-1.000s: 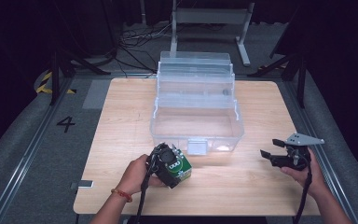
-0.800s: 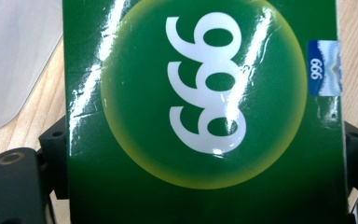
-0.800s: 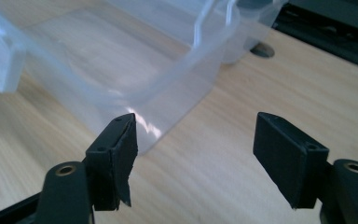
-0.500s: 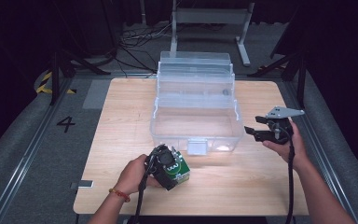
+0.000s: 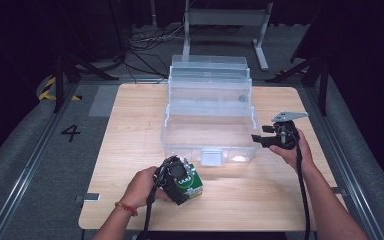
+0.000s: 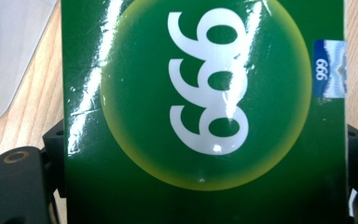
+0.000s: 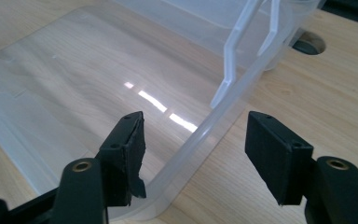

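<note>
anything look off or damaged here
Nothing stands out. The clear plastic storage box stands open and upright on the wooden table; the left gripper grips an undented green carton marked 999; the right gripper straddles the box's rim, open.

On the table (image 5: 130, 120), the box (image 5: 189, 181) sits just before the bin's (image 5: 207, 100) near-left corner — apart from it.

A wooden table (image 5: 130, 125) is sitting on grey flooring, where a number 4 (image 5: 70, 132) is showing at its left. Behind it, a metal stand (image 5: 225, 17) is standing, with cables (image 5: 145, 42) lying beside it and striped tape (image 5: 47, 87) peeking out farther left.
</note>
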A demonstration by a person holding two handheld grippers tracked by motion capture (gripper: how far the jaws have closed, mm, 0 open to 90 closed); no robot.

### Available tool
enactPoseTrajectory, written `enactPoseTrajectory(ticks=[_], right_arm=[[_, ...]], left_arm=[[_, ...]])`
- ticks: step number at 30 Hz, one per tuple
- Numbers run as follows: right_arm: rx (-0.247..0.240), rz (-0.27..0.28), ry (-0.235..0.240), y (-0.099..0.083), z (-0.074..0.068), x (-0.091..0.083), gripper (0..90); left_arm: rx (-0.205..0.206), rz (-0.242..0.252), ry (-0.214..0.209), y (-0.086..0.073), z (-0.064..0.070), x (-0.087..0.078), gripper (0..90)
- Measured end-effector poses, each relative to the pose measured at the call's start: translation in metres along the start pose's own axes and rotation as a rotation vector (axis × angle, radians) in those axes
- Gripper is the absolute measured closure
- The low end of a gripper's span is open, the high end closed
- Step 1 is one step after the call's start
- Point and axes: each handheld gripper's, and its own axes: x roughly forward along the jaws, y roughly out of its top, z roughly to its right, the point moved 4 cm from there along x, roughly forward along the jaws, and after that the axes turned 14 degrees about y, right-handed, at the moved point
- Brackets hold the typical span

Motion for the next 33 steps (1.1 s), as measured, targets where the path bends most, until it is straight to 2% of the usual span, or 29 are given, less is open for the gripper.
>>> enactPoseTrajectory(ticks=[3,4,13,18,21,25,29,33], right_arm=[[-0.008,-0.027,0.017,0.000,-0.005,0.004,43.1],[-0.020,-0.047,0.003,-0.001,-0.005,0.006,43.3],[-0.012,-0.033,-0.001,-0.005,-0.008,0.002,45.3],[-0.007,-0.023,-0.005,-0.009,-0.012,-0.002,46.0],[-0.010,-0.021,-0.011,-0.013,-0.016,-0.004,46.1],[-0.009,-0.024,-0.017,-0.018,-0.024,-0.009,46.1],[0.003,-0.011,-0.019,-0.025,-0.034,-0.014,46.0],[0.006,-0.014,-0.023,-0.031,-0.041,-0.019,45.8]], left_arm=[[0.010,0.003,-0.001,-0.001,0.001,0.000,15.7],[0.015,-0.001,-0.001,-0.001,0.001,-0.001,15.7],[0.012,0.014,-0.003,-0.003,0.002,-0.001,15.8],[0.036,0.009,-0.012,-0.005,0.005,-0.003,15.8],[0.036,0.024,-0.013,-0.007,0.010,-0.003,15.9],[0.059,0.017,-0.021,-0.009,0.014,-0.005,15.9],[0.067,0.032,-0.030,-0.012,0.020,-0.006,15.9],[0.078,0.017,-0.028,-0.015,0.024,-0.009,16.0]])
